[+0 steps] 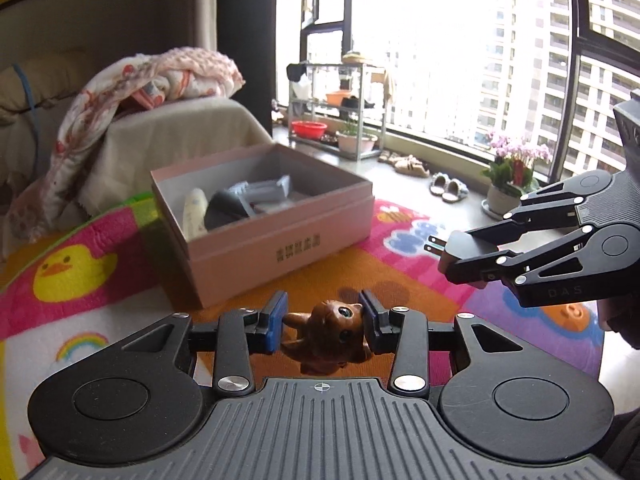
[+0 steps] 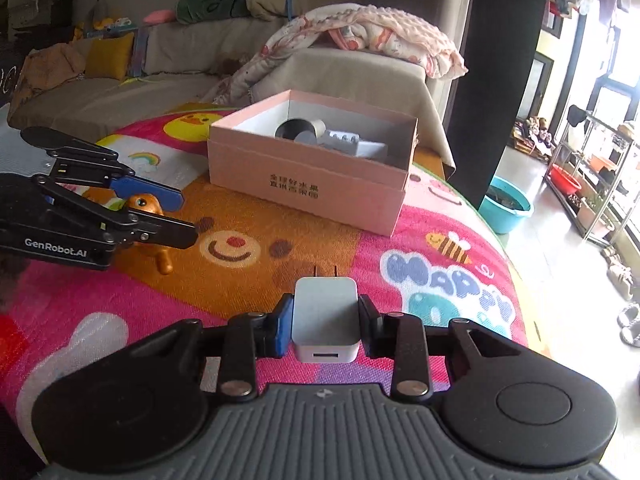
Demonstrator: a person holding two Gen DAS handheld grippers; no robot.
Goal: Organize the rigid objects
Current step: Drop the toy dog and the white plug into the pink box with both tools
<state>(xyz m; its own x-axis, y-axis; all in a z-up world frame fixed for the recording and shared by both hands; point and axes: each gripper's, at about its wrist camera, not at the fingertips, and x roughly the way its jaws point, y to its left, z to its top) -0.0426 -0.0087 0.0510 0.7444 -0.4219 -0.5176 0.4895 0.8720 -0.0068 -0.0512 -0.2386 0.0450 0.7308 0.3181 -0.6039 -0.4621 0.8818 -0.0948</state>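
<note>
My left gripper is shut on a small brown toy animal, held just above the colourful play mat. From the right wrist view the same gripper and toy sit at the left. My right gripper is shut on a white plug charger, prongs pointing forward; in the left wrist view that gripper hovers at the right. An open pink cardboard box stands ahead of both, holding a grey toy, a dark rounded item and a pale bottle.
A sofa draped with blankets lies behind the box. A teal basin stands on the floor right of the mat. A metal rack, potted flowers and slippers line the window.
</note>
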